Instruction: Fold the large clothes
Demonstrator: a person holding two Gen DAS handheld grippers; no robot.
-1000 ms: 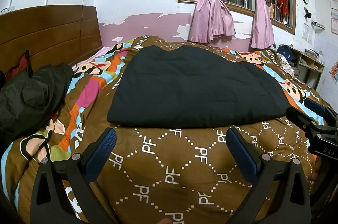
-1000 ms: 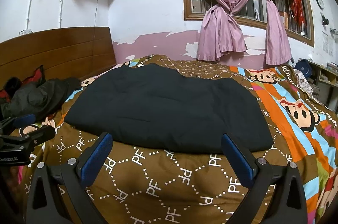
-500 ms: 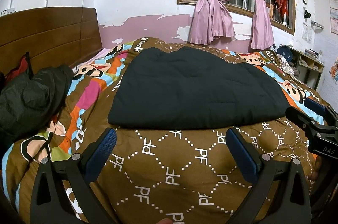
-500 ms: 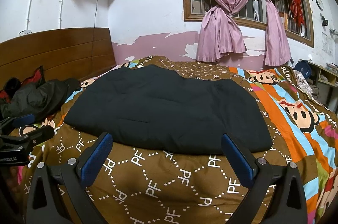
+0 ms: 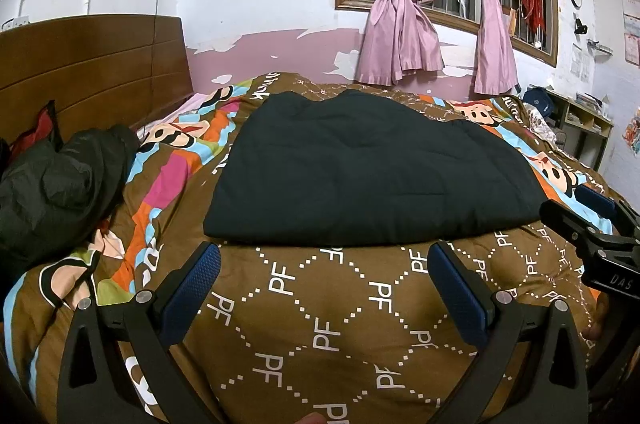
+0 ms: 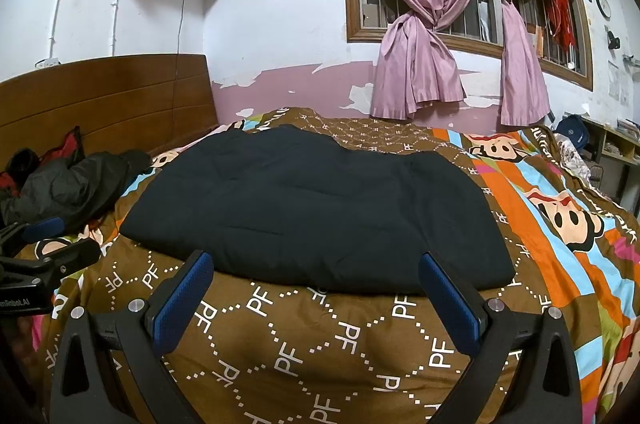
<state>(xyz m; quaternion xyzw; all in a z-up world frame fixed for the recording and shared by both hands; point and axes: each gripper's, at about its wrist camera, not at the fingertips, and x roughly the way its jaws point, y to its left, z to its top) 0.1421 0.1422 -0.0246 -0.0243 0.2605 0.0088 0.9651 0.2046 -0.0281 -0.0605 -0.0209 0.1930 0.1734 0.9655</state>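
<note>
While both claws gape, folded black garment (image 5: 360,171) on bedspread (image 5: 320,324)

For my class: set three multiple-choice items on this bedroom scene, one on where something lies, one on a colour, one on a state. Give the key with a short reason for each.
1. Where does the dark folded garment lie?
A. on the patterned quilt
B. on the floor
C. on the window sill

2. What colour are the curtains?
A. green
B. pink
C. yellow

3. How does the right gripper stand?
A. shut on the garment
B. shut on nothing
C. open, holding nothing

Key: 1 A, the garment rests flat on the quilt; 2 B, both knotted drapes are pink; 3 C, its blue pads stand wide apart short of the garment's near edge.
</note>
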